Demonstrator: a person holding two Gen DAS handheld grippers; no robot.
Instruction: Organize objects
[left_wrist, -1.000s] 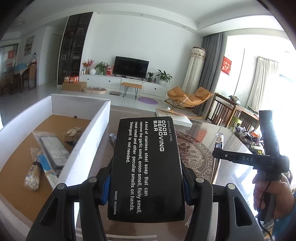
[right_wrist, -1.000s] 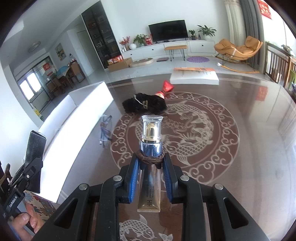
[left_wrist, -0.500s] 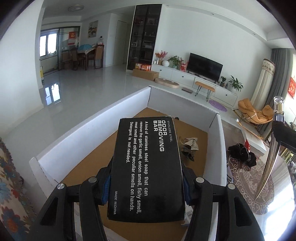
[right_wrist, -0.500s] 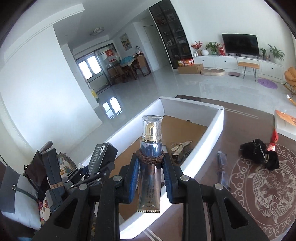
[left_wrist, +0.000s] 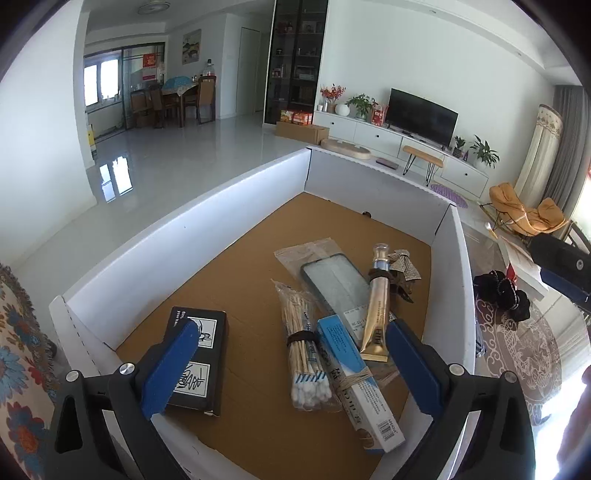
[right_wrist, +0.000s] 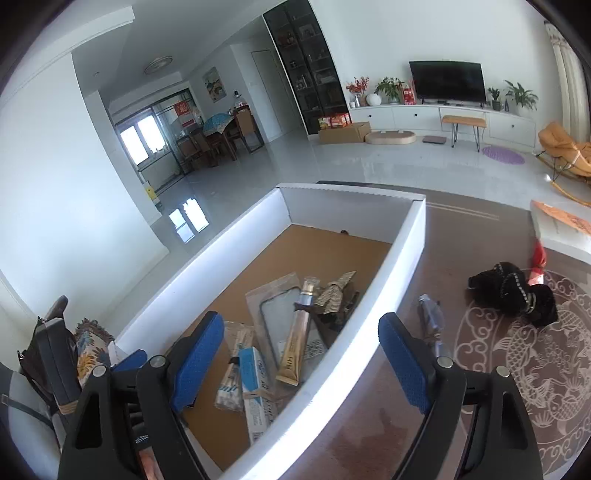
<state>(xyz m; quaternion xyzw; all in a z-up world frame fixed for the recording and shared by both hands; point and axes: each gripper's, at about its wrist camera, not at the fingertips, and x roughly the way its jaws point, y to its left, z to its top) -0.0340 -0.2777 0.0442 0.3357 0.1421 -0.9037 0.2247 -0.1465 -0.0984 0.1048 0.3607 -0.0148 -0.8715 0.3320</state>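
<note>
Both drops look just made. The left gripper (left_wrist: 291, 354) hangs over the white box (left_wrist: 184, 236) with its jaws opening and nothing pressed between them; the black carton (left_wrist: 197, 360) lies flat on the cardboard floor beneath the left pad, near the box's near corner. The right gripper (right_wrist: 301, 358) is opening too, straddling the box's right wall, and the gold tube (right_wrist: 295, 339) lies loose inside, slanted across a bagged phone case (left_wrist: 334, 284), beside the cotton swabs (left_wrist: 304, 350) and a blue-and-white carton (left_wrist: 354, 373).

Next, I'd guess, comes the table (right_wrist: 480, 387): a black furry bundle (right_wrist: 513, 293) and a small clear-wrapped item (right_wrist: 430, 325) lie out there (the wrapped one close to the wall). The right side is open tabletop, so that hand has room; the left must lift clear of the wall first.
</note>
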